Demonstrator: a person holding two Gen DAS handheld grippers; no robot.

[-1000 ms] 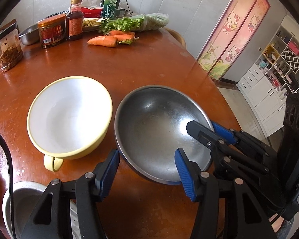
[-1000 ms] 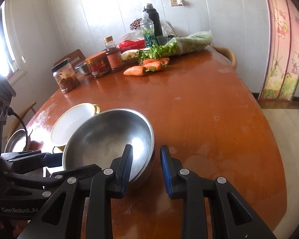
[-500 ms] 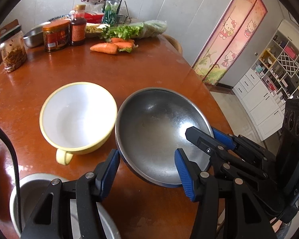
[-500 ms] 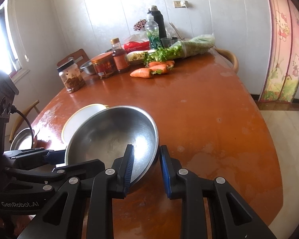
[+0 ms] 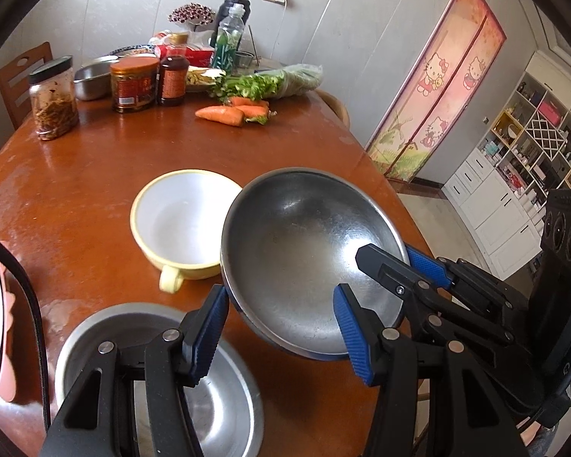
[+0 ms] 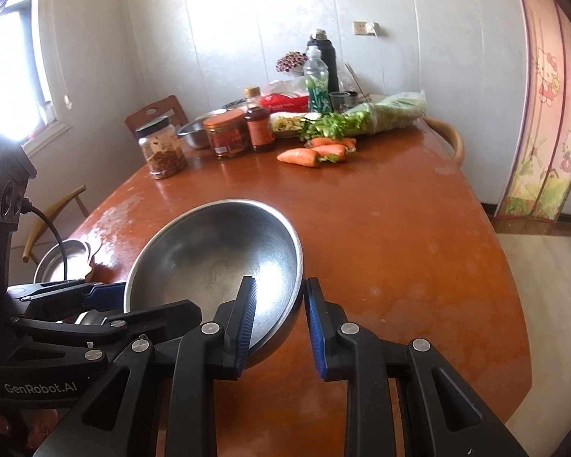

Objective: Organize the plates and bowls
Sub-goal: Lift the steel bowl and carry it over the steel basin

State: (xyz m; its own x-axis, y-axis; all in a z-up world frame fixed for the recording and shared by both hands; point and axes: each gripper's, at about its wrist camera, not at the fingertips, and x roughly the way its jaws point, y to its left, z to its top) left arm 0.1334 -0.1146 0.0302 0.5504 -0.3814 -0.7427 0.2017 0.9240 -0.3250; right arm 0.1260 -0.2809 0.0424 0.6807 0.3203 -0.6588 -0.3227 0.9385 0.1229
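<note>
At the near edge of the wooden table (image 6: 418,251), the right gripper (image 6: 278,320) pinches the rim of the large steel bowl (image 6: 217,255): one blue pad sits inside the bowl, the other outside its wall, with a narrow gap between them filled by the rim. The bowl is tilted and appears lifted clear of the table. The left gripper (image 5: 281,339) stands wide, its pads apart on either side of the same bowl's (image 5: 308,255) near rim; contact cannot be confirmed.

Beside the steel bowl, to its left in the left wrist view, rests the yellow-rimmed white bowl (image 5: 182,221), handle toward the camera; the steel bowl's rim overlaps its right edge in that view. A smaller steel bowl (image 5: 209,392) lies directly below the left gripper. A pink-edged dish (image 5: 3,358) shows at the far left margin. At the far end of the table: carrots (image 5: 224,114), bagged greens (image 5: 274,82), a glass jar (image 5: 53,103), a red-lidded jar (image 5: 135,83), a sauce bottle (image 5: 173,76).

Compared with one second ago, the steel bowl has risen and tipped; the smaller steel bowl has come much further into view under the left gripper.
</note>
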